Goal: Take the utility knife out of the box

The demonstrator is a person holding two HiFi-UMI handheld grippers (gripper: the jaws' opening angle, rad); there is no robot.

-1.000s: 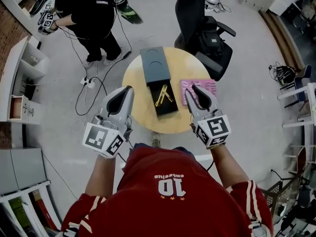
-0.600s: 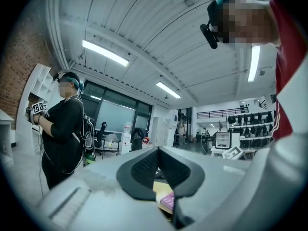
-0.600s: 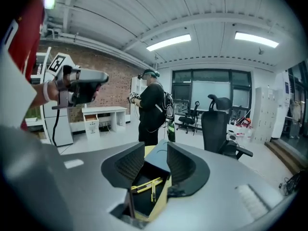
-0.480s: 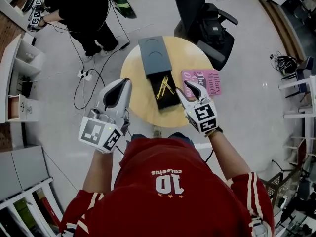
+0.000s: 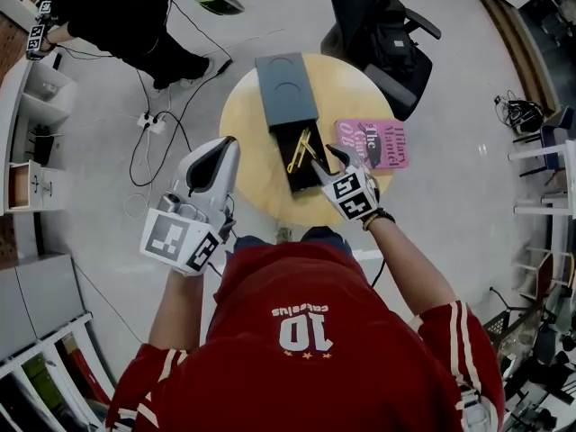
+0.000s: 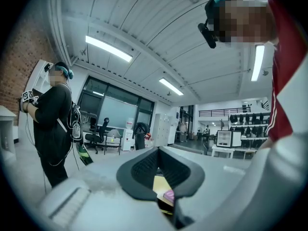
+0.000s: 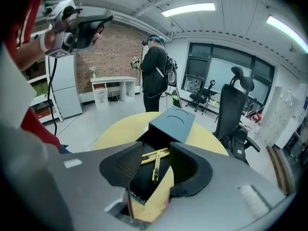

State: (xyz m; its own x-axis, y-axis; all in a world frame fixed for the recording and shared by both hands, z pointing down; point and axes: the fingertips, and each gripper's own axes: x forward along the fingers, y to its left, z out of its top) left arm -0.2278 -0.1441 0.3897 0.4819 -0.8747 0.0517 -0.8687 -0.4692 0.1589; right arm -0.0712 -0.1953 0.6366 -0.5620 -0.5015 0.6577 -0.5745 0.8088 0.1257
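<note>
1. Right gripper (image 5: pixel 325 162) (image 7: pixel 156 149) hung released over the near end of the box (image 5: pixel 286 88) (image 7: pixel 172 121), tilted down toward it. Its jaws had just been opening and stood wide apart, with nothing pressed between the pads.
2. The utility knife (image 5: pixel 297 156) (image 7: pixel 155 170) showed through that gap in the right gripper view, but it lay in the box below, untouched.
3. The left gripper (image 5: pixel 222 154) (image 6: pixel 159 150) was clenched shut on nothing. It was held level, well to the left of the box.
4. The box was a grey-blue sleeve with a round recess on top. A black tray (image 5: pixel 304 180) (image 7: pixel 144 184) had been slid out of its near end and stood open.
5. The utility knife was slim, long and bright yellow, darker at its near tip. It rested in the tray just outside the sleeve's mouth, pointing roughly along the box.
6. A second yellow knife (image 7: pixel 161 153) of the same look lay across it, so the two made a cross.
7. The box sat on a round yellow table (image 5: pixel 252 151).
8. A pink book (image 5: pixel 373 144) lay just to the right of the box.
9. A black chair (image 5: pixel 378 25) stood beyond the box, and a person in black (image 5: pixel 135 16) stood off to its far left.
</note>
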